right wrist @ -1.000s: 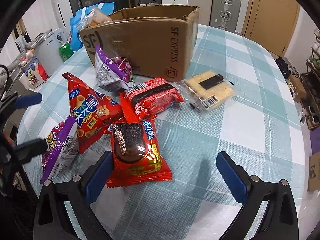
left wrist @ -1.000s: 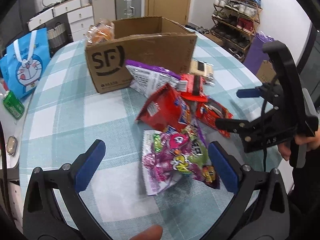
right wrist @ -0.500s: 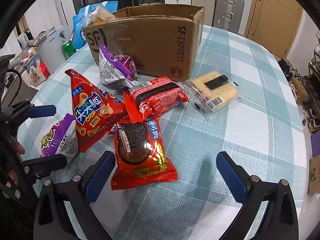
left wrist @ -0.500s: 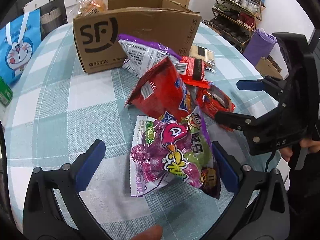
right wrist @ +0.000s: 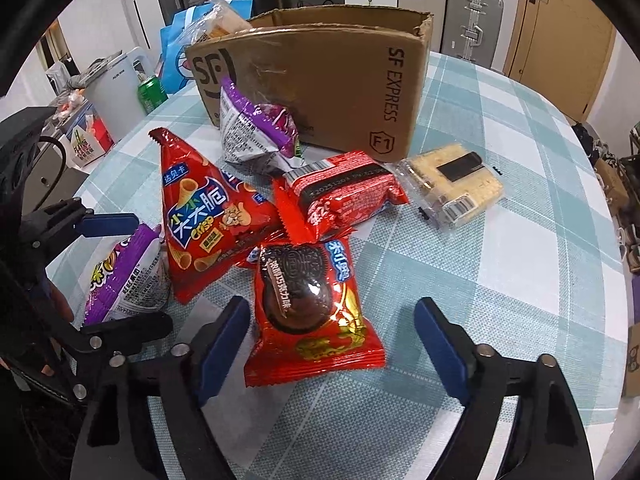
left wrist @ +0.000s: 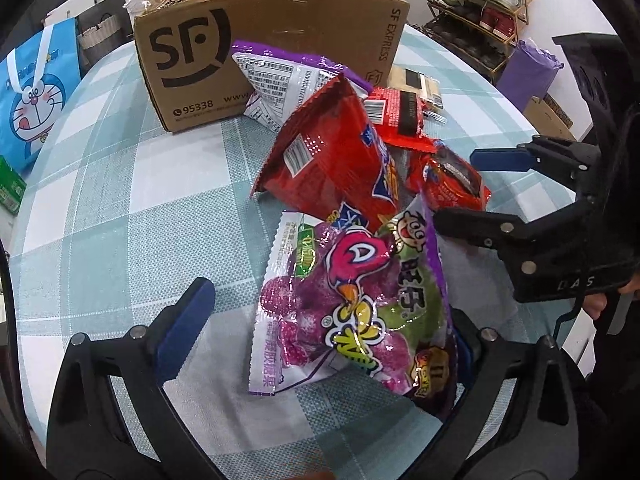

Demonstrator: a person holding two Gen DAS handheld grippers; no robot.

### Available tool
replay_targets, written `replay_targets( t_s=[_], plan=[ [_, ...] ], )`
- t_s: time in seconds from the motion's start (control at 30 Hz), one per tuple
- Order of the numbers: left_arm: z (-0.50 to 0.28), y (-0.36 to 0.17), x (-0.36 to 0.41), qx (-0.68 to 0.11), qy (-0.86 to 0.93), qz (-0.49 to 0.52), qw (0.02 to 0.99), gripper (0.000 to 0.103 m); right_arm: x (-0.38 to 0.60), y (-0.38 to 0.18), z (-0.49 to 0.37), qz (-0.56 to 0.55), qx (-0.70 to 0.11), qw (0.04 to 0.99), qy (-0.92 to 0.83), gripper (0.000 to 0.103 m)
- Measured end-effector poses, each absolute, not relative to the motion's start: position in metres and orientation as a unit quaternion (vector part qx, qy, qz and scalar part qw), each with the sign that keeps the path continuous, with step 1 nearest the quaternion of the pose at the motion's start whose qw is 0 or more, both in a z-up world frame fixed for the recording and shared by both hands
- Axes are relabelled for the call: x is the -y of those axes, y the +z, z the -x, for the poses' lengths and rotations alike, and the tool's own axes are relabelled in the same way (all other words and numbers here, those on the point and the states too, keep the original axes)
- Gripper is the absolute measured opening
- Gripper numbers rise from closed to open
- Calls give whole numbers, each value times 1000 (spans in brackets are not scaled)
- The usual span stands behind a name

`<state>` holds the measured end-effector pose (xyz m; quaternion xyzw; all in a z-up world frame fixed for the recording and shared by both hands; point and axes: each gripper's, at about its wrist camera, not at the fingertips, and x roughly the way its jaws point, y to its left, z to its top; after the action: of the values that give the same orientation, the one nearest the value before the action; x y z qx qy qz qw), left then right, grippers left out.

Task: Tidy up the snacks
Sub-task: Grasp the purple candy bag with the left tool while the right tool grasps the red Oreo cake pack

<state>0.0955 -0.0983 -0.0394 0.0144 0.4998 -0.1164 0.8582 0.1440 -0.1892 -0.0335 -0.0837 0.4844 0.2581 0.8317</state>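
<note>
Left tongs wide, straddling purple candy bag on table (right edge against the right finger). Right tongs wide around cookie pack. Red chip bag between the two; box behind the pile.

Both my views are bright and evenly lit from overhead; glare glints off the candy bag between my left fingers and the cookie packet before my right claw, shadows stay soft, and edges bend into black fisheye corners
</note>
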Motion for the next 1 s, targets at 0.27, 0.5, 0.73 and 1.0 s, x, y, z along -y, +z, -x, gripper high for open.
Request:
replay_targets(
  t_s=[0.27,0.5,0.73,1.0],
  plan=[
    [-90,-36,101,-488,-137,-18,862,79,185,-33,-141,83,-480,830,272,77],
    [-86,-32,99,-480,-145,-13,865,71,187,-29,-140,73,-476,828,287,74],
    [-82,-23,94,-462,-146,-12,874,56,190,-27,-140,68,-473,830,288,61],
    [-79,-18,92,-449,-139,-13,882,54,191,-27,-140,67,-468,831,294,50]
  ],
)
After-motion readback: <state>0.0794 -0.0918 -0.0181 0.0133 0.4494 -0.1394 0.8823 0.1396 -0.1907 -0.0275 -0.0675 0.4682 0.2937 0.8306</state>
